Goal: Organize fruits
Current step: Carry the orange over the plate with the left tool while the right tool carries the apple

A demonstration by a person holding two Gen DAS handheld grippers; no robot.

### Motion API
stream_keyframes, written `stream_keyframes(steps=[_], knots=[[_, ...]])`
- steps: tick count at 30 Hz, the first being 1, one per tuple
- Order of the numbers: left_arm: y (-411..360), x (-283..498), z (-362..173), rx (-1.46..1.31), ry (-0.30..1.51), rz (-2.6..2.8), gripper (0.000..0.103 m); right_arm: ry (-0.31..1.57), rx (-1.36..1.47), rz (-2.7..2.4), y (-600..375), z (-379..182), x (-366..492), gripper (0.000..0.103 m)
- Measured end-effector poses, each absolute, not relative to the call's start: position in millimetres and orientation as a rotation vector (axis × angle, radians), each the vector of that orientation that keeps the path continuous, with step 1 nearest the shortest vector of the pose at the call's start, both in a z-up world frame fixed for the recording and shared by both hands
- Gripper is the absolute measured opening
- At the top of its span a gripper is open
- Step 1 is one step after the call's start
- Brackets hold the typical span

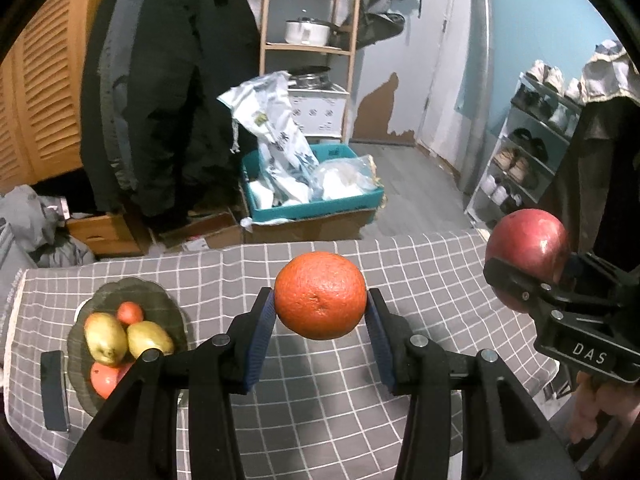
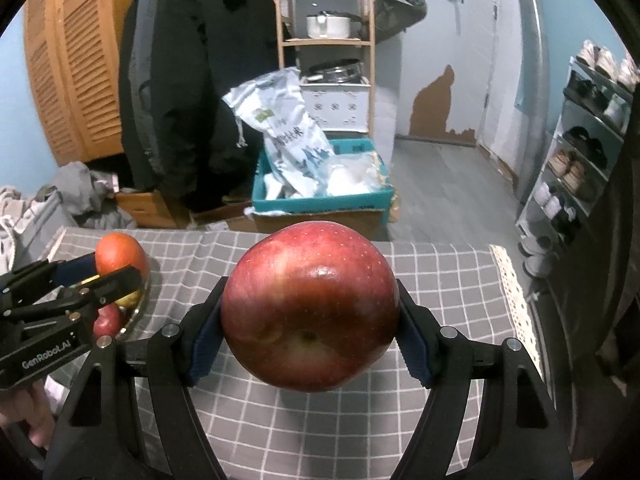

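Observation:
My left gripper (image 1: 320, 312) is shut on an orange (image 1: 320, 295) and holds it above the grey checked tablecloth (image 1: 320, 400). My right gripper (image 2: 310, 316) is shut on a red apple (image 2: 310, 306), also held above the cloth. The apple in the right gripper also shows in the left wrist view (image 1: 528, 240), to the right of the orange. The orange in the left gripper shows in the right wrist view (image 2: 120, 254) at the left. A dark glass plate (image 1: 160, 300) at the table's left holds two yellow-green pears (image 1: 106, 338), a small orange fruit (image 1: 130, 313) and a red fruit (image 1: 105, 378).
A black flat object (image 1: 54, 390) lies at the table's left edge beside the plate. Beyond the table's far edge are a teal crate with bags (image 1: 312, 200), cardboard boxes, hanging coats, a wooden shelf and a shoe rack (image 1: 520, 160) at the right.

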State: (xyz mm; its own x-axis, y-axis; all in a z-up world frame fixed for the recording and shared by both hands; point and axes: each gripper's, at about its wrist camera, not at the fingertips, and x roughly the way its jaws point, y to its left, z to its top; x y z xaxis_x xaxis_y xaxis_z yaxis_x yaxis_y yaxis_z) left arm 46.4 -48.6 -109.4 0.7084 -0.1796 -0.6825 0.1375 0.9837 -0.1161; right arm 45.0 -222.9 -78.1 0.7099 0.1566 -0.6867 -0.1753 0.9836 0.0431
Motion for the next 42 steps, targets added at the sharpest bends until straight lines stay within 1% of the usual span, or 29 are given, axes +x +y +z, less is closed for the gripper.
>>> stream_keyframes(steps=[10, 24, 35, 42], knots=[[-5.6, 47.5, -106.0, -0.102, 0.747, -0.099, 0.046, 0.748, -0.047, 0.265, -179.7, -72.3, 56.0, 0.075], [69.5, 48.6, -111.4, -0.170, 0.750, 0.049, 0.046, 0.781, -0.073, 0.381, -112.9, -82.6, 76.9, 0.075], [126.0, 42.7, -129.8, -0.202, 0.785, 0.161, 0.046, 0.828, -0.092, 0.487, -53.6, -99.4, 92.3, 0.075], [163.4, 40.7, -158.0, -0.253, 0.844, 0.213, 0.046, 0.888, -0.095, 0.551, -12.7, -120.8, 103.4, 0.075]])
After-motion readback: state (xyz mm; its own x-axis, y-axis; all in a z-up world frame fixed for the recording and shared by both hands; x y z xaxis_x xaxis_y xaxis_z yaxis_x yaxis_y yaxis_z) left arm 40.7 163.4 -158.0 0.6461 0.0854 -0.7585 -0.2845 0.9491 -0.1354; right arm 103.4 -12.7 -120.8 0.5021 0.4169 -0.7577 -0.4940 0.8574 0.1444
